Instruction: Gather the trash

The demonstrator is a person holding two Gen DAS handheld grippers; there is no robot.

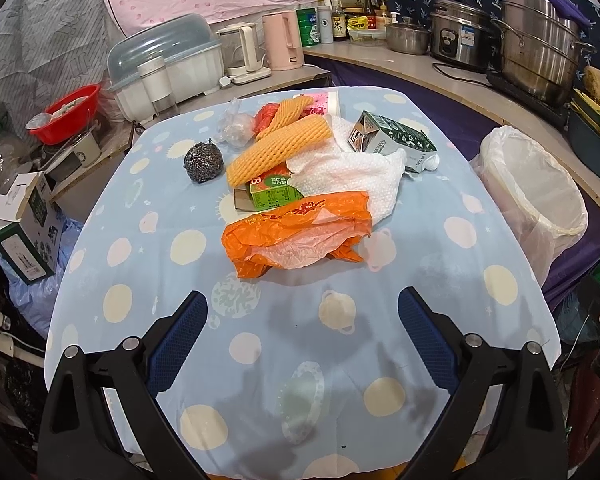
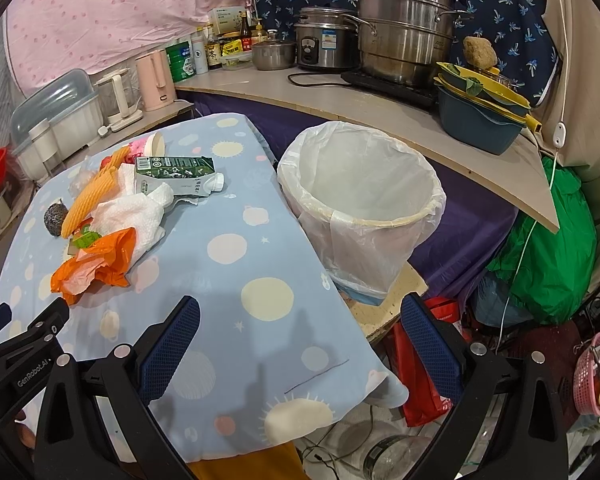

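Trash lies piled on the blue spotted tablecloth (image 1: 148, 248): an orange plastic bag (image 1: 300, 232) nearest me, white paper towel (image 1: 348, 172), a small green carton (image 1: 274, 194), yellow foam netting (image 1: 280, 142), a green-and-white milk carton (image 1: 396, 140) and a steel scourer (image 1: 203, 162). My left gripper (image 1: 302, 312) hovers open just short of the orange bag, nothing between its fingers. The bin with a white liner (image 2: 360, 192) stands right of the table. My right gripper (image 2: 300, 320) is open over the table's right front edge, below the bin. The orange bag (image 2: 96, 264) lies to its left.
A counter (image 2: 340, 100) behind holds steel pots, a rice cooker, bottles and stacked basins. A pink kettle (image 1: 282, 40) and a dish box sit at the back left. A red bowl (image 1: 70, 114) and boxes crowd the left. A green bag (image 2: 552, 248) and a pink basket lie right.
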